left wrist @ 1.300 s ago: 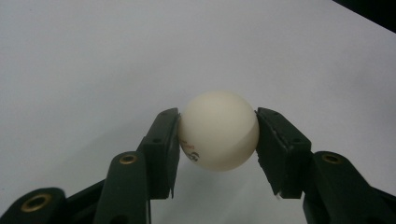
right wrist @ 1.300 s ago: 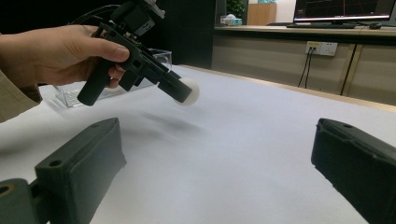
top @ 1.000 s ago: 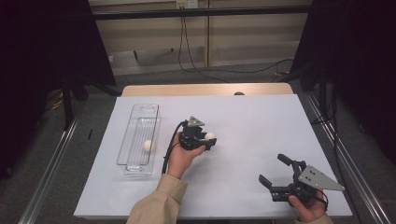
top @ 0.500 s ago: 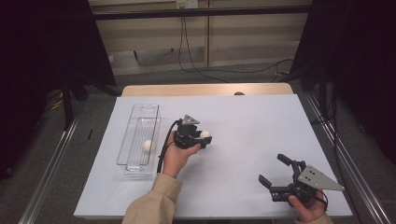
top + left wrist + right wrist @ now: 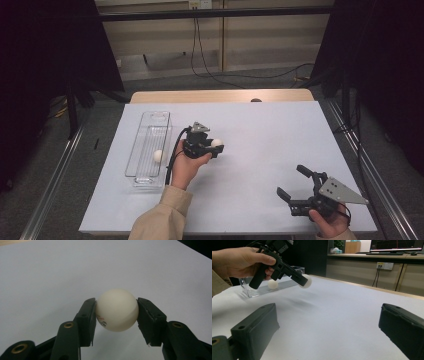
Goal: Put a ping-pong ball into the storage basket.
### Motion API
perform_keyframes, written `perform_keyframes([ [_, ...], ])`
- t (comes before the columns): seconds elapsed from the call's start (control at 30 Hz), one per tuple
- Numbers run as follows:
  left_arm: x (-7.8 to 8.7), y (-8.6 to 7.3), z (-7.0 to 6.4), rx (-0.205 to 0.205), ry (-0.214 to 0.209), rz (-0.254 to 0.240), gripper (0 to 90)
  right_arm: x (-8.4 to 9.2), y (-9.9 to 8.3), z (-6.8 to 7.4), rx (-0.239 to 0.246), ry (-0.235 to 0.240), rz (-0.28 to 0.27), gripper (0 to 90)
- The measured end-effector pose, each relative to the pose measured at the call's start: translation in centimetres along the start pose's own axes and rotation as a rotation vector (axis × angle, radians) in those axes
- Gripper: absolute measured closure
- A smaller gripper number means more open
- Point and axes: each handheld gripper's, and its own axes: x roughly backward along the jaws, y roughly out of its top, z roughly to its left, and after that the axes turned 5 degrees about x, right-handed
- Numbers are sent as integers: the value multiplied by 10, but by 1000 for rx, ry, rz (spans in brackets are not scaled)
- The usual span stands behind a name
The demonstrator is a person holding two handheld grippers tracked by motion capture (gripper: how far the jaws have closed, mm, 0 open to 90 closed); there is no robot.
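My left tool [image 5: 216,146] is clamped on a white ball [image 5: 117,309], both pads pressing its sides, and it hangs lifted off the white counter [image 5: 260,135], just right of the clear tray [image 5: 149,150]. I judge this the carry step: the ball is picked and must go over the tray, beside the second ball [image 5: 158,156] already lying inside it. The next move calls for swinging towards the tray, lowering between its walls, then parting the pads gently so the ball does not bounce out. My right tool [image 5: 296,186] rests with its pads wide apart and empty, well away from the tray at the near corner.
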Motion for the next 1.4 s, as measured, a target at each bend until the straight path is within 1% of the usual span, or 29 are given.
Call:
perform_keyframes([
  [0.1, 2, 0, 2, -7, 6, 3, 510, 0, 0, 0, -1, 0, 0, 16],
  [0.2, 4, 0, 2, 0, 10, -3, 510, 0, 0, 0, -1, 1, 0, 16],
  [0.47, 11, 1, 6, 2, 21, -1, 511, 0, 0, 0, 1, 1, -1, 16],
  [0.5, 11, 1, 7, -2, 23, 1, 511, 0, 0, 0, -1, 1, -1, 16],
  [0.57, 13, 1, 7, 7, 28, -4, 510, 0, 0, 0, 3, 3, -2, 16],
  [0.67, 15, 1, 9, 5, 33, 0, 511, 0, 0, 0, -1, 1, -1, 16],
  [0.73, 17, 1, 10, 13, 36, -4, 511, 0, 0, 0, 0, 1, -1, 16],
  [0.93, 22, 1, 13, 8, 53, -1, 510, 0, 0, 1, -3, 2, -1, 16],
  [1.4, 32, -1, 19, 18, 71, 3, 511, 0, 0, 1, -1, 2, -2, 16],
])
